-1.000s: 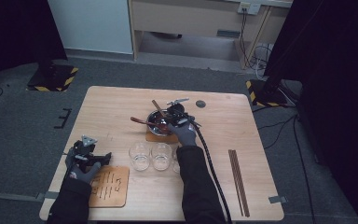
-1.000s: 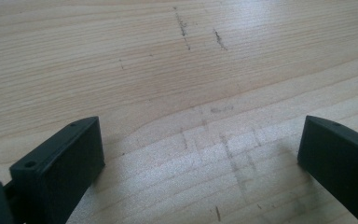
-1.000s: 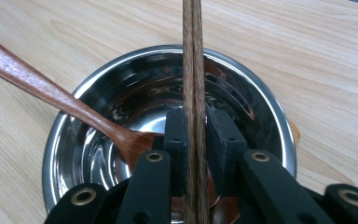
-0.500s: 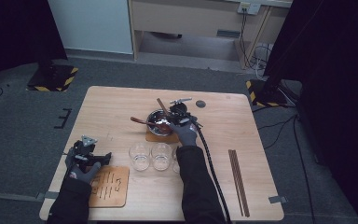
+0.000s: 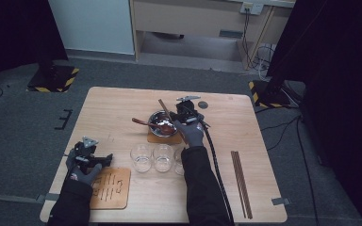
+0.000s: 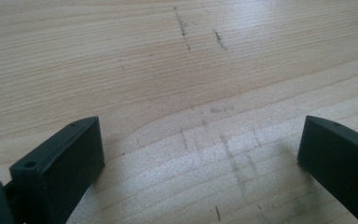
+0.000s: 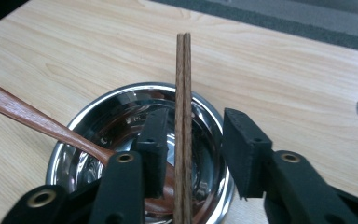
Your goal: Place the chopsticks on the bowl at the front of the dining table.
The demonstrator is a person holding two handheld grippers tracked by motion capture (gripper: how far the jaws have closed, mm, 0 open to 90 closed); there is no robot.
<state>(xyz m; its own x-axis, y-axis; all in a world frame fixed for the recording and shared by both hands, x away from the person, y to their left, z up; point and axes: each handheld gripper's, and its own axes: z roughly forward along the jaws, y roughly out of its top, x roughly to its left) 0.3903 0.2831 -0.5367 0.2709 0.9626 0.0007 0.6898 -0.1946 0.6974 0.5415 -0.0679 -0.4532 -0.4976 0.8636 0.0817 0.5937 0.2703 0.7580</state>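
We see the slim dark-brown wooden chopsticks (image 7: 183, 116) leaning in the round steel bowl (image 7: 98, 116); our right gripper (image 7: 191, 149) has just spread its jaws, releasing them, unlike earlier.

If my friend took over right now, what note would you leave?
Right gripper: jaws have just been opening; the chopsticks stand between them, one pad beside them, the other apart. They lean in the steel bowl with the wooden spoon; bowl sits on a small wooden coaster.
Left gripper: open, nothing between its jaws, above bare table near the wooden board.
Done: one chopstick pair looks delivered to the bowl.
Left: probably withdraw the right gripper; a second pair lies at the table's right, three glasses untouched.
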